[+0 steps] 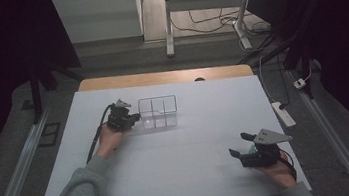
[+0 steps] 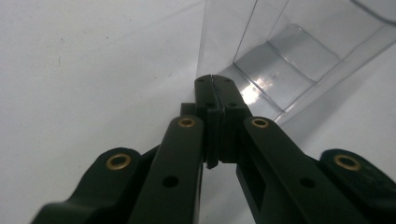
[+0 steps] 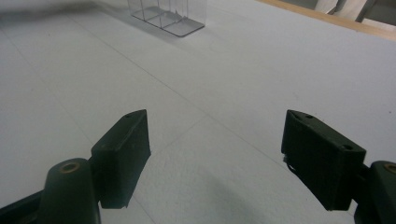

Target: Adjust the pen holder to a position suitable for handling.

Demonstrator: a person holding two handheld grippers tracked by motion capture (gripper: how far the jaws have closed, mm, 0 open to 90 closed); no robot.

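We see our left gripper (image 2: 212, 81) clenched, its jaws pressed together on the near wall of the clear divided box (image 1: 158, 112); how firmly the thin plastic is pinched we cannot tell. That box stands upright on the white table (image 1: 180, 162), toward its far left. Our right gripper (image 3: 215, 154) rests well apart at the near right, jaws spread wide with nothing between them

In the left gripper view the clear divided box (image 2: 289, 60) runs off the top and right edges, and whether the closed jaws pinch its wall cannot be told. In the right gripper view the box (image 3: 170, 16) is cut by the top edge. In the high view its compartments are too small to read.
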